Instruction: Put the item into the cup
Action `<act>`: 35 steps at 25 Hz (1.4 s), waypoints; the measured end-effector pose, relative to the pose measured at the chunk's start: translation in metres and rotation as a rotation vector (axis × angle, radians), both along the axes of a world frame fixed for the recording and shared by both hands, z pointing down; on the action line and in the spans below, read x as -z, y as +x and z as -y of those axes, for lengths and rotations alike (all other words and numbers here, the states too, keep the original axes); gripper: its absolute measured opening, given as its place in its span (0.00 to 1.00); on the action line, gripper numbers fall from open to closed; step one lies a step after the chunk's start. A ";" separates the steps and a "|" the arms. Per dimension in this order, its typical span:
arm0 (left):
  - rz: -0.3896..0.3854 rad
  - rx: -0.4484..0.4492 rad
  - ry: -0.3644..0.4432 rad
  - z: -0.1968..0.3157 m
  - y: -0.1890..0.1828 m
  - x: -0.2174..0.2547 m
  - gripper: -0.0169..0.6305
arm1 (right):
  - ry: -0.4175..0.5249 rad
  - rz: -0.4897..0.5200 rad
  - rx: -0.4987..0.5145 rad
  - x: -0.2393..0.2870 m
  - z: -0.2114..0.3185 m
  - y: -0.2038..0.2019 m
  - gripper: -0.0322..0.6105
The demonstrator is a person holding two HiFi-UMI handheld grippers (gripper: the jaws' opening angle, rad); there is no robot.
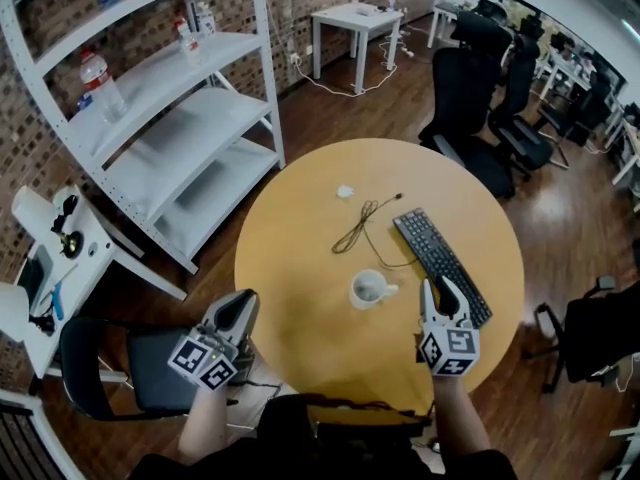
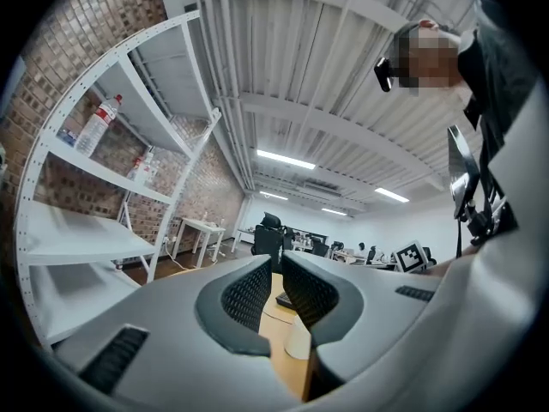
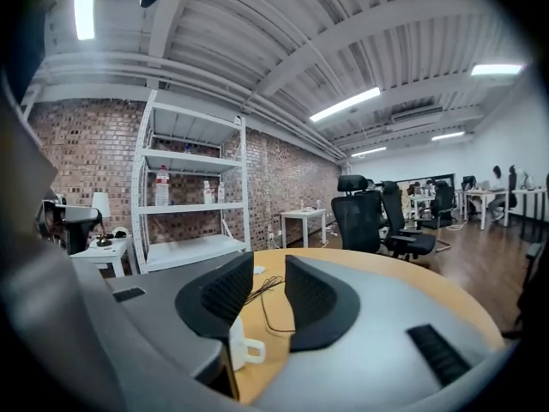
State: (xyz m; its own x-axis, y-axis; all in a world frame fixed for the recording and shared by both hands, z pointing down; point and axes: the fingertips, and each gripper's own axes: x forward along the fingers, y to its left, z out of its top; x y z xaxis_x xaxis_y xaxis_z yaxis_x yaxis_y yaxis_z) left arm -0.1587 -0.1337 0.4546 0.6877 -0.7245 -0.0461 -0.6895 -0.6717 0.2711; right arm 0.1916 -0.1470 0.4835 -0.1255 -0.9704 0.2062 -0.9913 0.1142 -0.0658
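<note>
Left claw (image 1: 238,313) and right claw (image 1: 443,296): jaws narrowly apart, empty.
Cup (image 1: 368,289) stands between them; small white item (image 1: 345,192) lies beyond it.
</note>
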 end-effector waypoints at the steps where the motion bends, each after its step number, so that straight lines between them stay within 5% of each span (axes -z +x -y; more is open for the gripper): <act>1: -0.001 -0.017 0.007 0.001 0.007 0.002 0.08 | 0.008 0.001 -0.018 0.004 -0.008 0.010 0.23; 15: -0.003 -0.136 0.035 -0.002 0.061 0.010 0.08 | 0.103 0.043 -0.228 0.027 -0.114 0.107 0.06; 35: -0.002 -0.144 0.031 0.005 0.058 0.007 0.08 | 0.107 0.082 -0.236 0.020 -0.107 0.096 0.06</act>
State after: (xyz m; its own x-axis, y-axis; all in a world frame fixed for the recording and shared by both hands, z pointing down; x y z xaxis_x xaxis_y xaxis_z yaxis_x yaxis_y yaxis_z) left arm -0.1010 -0.1386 0.4481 0.7842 -0.6167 -0.0688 -0.5850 -0.7717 0.2497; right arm 0.2880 -0.0399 0.4636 0.0951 -0.9905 0.0996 -0.9830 -0.1092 -0.1473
